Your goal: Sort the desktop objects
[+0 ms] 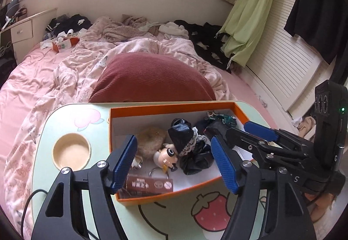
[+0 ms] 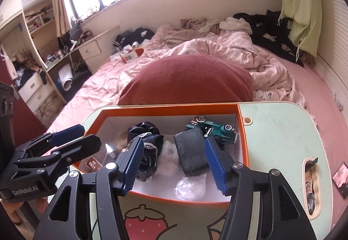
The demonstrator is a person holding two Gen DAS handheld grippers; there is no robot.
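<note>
On a mint-green lap table [image 1: 71, 122] printed with strawberries, set across a bed, one orange box [image 2: 165, 110] with a white inside holds the sorted clutter. Counted from both views: one green toy car [image 2: 215, 127] at the far right corner, one black wallet [image 2: 191, 152] just in front of it, one black frilled hair scrunchie [image 1: 189, 146], one tan fluffy pompom [image 1: 150, 139], one small cartoon figurine [image 1: 166, 154] on a key ring, one brown printed packet [image 1: 150, 185] lying along the near wall, and one crumpled clear wrapper [image 2: 191, 187].

Two grippers hang over the box's near edge, both with blue pads spread apart and nothing between them. In its own view the left gripper [image 1: 174, 166] frames the figurine and scrunchie; the right gripper [image 2: 171, 166] frames the wallet and wrapper.

Also on the table, one round cup recess [image 1: 71, 150] sits left of the box, and a slot [image 2: 311, 185] at the right edge holds small odds and ends, too unclear to name.

Behind the table lie one dark red ribbed cushion [image 1: 152, 78], a rumpled pink quilt [image 1: 71, 70], scattered dark clothes and a window along the far wall.
</note>
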